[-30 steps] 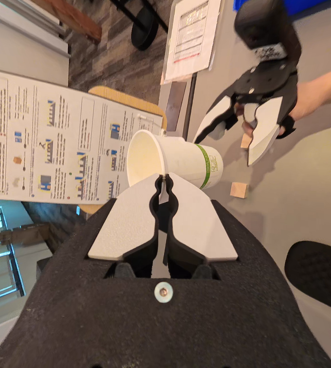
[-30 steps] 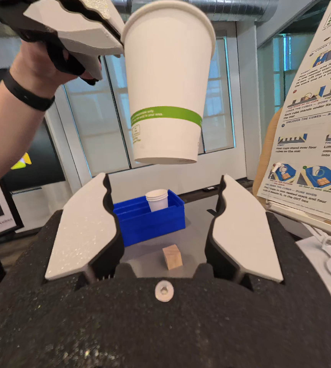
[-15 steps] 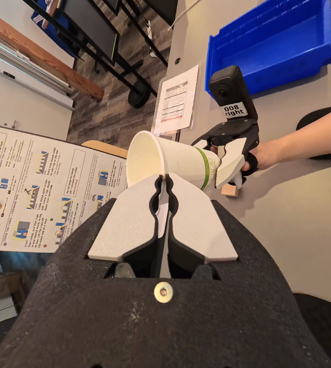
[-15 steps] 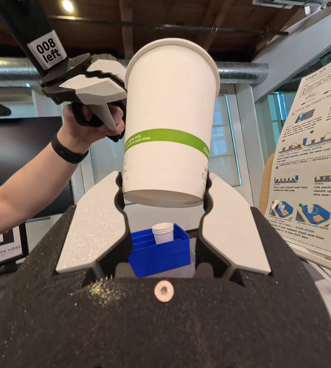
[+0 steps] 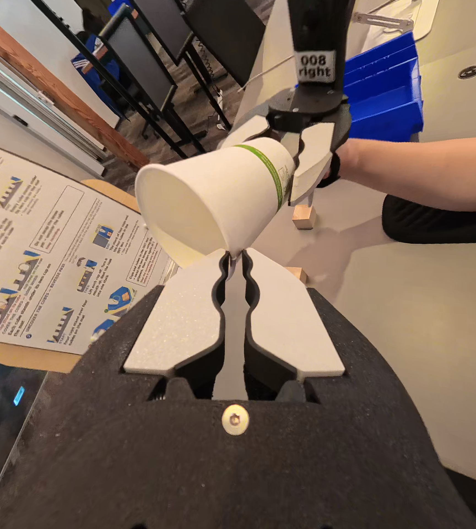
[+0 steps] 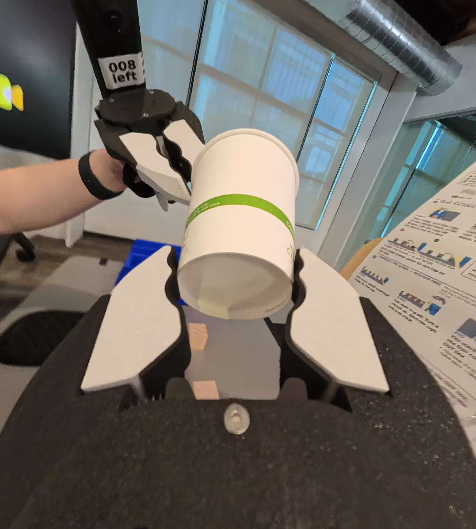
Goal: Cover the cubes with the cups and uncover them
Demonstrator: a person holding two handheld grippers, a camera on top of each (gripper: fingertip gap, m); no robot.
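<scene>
Both tongs grip the paper cup (image 5: 216,197) mid-air, left tongs (image 5: 234,254) pinching its rim, right tongs (image 6: 235,282) clamping its base, likely handing over above the wooden cubes (image 5: 304,219).

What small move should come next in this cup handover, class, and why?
Probably open the left tongs. They pinch the cup only at its rim, while the right tongs already clamp its base on both sides. That would free the cup to be lowered over a cube.
</scene>
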